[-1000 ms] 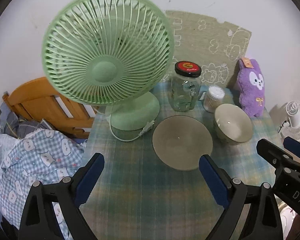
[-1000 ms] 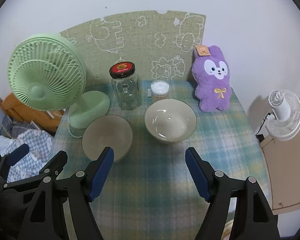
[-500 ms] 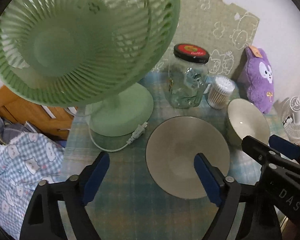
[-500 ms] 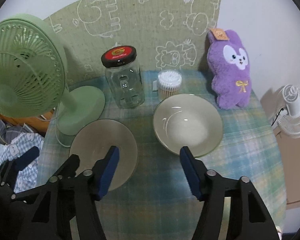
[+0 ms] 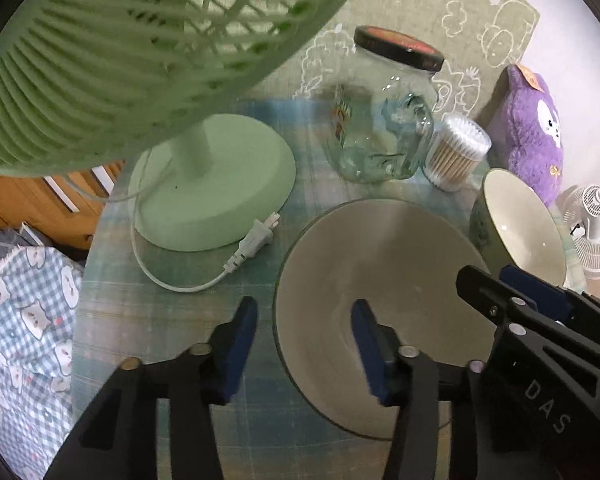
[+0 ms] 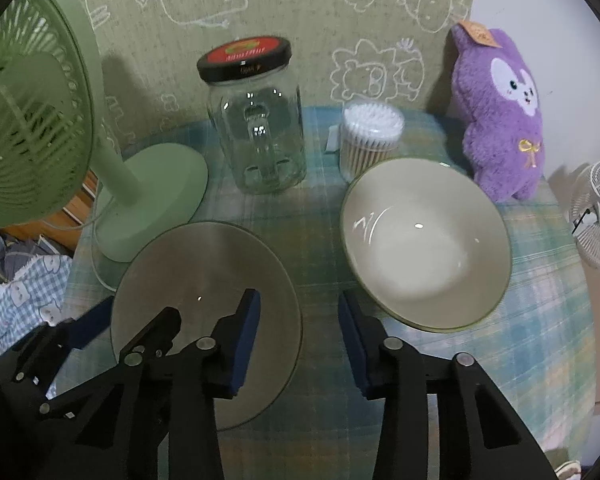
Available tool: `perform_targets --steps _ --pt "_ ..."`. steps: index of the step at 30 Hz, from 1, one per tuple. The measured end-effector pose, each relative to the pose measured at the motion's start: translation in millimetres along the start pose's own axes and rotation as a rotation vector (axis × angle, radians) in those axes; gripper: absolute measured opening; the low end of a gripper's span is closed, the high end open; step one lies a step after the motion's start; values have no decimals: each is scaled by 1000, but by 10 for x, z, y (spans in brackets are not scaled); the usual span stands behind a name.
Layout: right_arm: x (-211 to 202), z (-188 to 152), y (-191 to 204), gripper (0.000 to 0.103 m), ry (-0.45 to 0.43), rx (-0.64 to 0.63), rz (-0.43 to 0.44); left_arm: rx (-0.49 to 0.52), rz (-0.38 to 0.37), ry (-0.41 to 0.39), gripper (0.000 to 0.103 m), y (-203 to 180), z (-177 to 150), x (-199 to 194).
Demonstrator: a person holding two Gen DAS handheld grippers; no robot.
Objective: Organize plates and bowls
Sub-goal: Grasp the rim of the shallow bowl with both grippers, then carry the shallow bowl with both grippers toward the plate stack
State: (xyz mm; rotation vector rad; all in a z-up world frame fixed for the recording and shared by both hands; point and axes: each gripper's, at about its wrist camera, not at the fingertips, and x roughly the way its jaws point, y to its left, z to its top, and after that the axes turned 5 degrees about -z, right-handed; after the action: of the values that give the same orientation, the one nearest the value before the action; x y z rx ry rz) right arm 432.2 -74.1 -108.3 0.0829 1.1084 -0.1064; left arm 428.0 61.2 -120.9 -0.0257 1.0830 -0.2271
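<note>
Both grippers dropped in closer: left gripper [image 5: 304, 334] now straddles plate [image 5: 380, 304] rim, right gripper [image 6: 298, 320] nears bowl [image 6: 424, 244]. Jaws open, narrower; nothing gripped yet, desk unchanged.

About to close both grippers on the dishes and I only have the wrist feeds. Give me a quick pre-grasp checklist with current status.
1. Left gripper open: ok, jaws apart.
2. Left gripper straddles the plate rim: ok, one finger outside the near edge and one over the plate.
3. Right gripper open: ok.
4. Right gripper on the bowl rim: not ok, both fingers sit short of it, in the gap between plate and bowl.
5. Fan plug clear of the plate: ok, it lies on the cloth to its left, apart from the rim.
6. Clearance between the two grippers: cannot tell, they look close over the plate.
</note>
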Motion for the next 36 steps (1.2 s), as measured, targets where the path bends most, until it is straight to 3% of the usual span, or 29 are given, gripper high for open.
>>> perform_targets --steps 4,12,23,36 --pt "81 -7 3 19 13 7 1 6 17 -10 39 -2 5 14" --pt "108 -29 60 14 10 -9 -6 -17 -11 19 15 68 72 40" --pt "1 -96 71 13 37 -22 -33 18 15 37 9 0 38 -50" --pt "-227 -439 -20 13 70 -46 -27 -13 19 80 9 -88 -342 -248"
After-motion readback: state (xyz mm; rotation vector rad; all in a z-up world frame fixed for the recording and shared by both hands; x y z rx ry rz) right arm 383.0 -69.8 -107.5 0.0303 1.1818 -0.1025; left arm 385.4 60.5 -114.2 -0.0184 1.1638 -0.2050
